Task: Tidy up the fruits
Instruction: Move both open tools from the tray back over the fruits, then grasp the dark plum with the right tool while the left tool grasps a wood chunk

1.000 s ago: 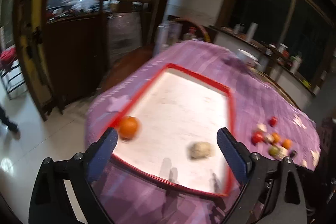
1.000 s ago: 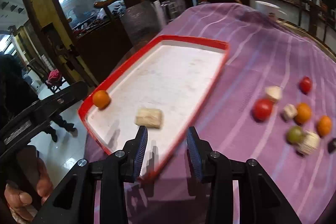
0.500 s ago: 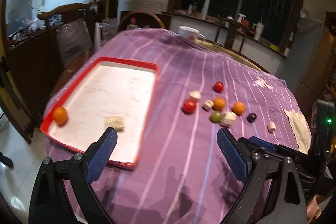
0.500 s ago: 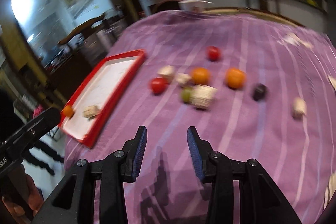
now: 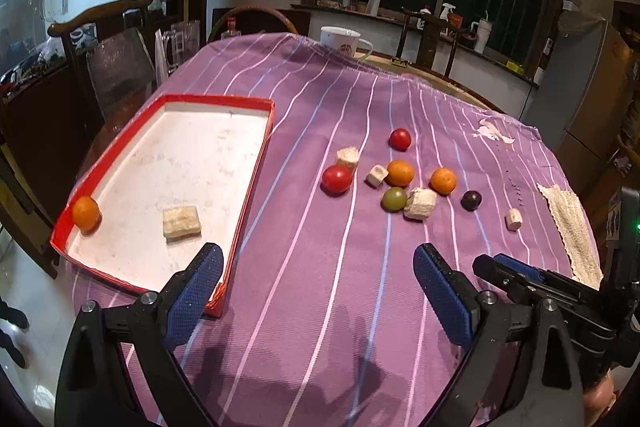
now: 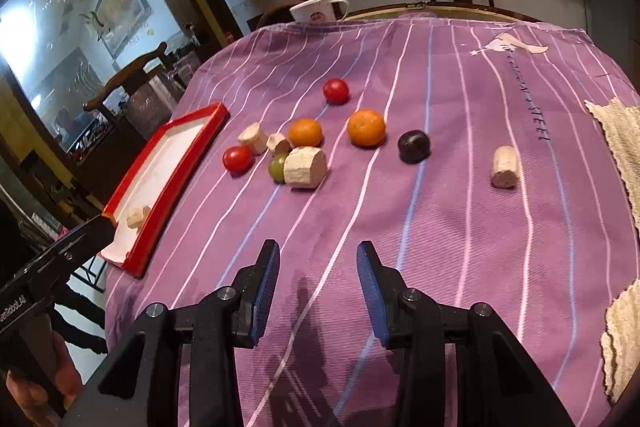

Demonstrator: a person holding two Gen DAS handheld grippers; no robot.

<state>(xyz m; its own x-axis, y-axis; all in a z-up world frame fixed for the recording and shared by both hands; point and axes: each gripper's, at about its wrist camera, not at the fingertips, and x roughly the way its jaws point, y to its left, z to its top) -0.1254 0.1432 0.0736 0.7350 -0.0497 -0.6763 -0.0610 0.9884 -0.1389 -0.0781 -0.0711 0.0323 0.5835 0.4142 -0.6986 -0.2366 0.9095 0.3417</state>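
A red-rimmed white tray (image 5: 248, 183) (image 6: 172, 183) lies at the left of the purple striped tablecloth. It holds an orange (image 5: 85, 213) and a pale fruit chunk (image 5: 181, 221). Loose on the cloth are two red tomatoes (image 5: 337, 179) (image 5: 400, 139), two oranges (image 6: 305, 132) (image 6: 366, 127), a green grape (image 6: 277, 167), a dark plum (image 6: 413, 146) and several pale chunks (image 6: 305, 167). My left gripper (image 5: 318, 291) is wide open and empty above the cloth near the tray's near corner. My right gripper (image 6: 318, 287) is open and empty, in front of the fruit cluster.
A white mug (image 5: 345, 41) stands at the table's far edge. A knitted cream cloth (image 6: 618, 143) lies at the right. Wooden chairs (image 5: 116, 63) stand beyond the tray. The right gripper's body shows in the left wrist view (image 5: 560, 291).
Both grippers have swung right, away from the tray toward the loose fruit cluster. The fruit and tray have not moved. Both stay open.
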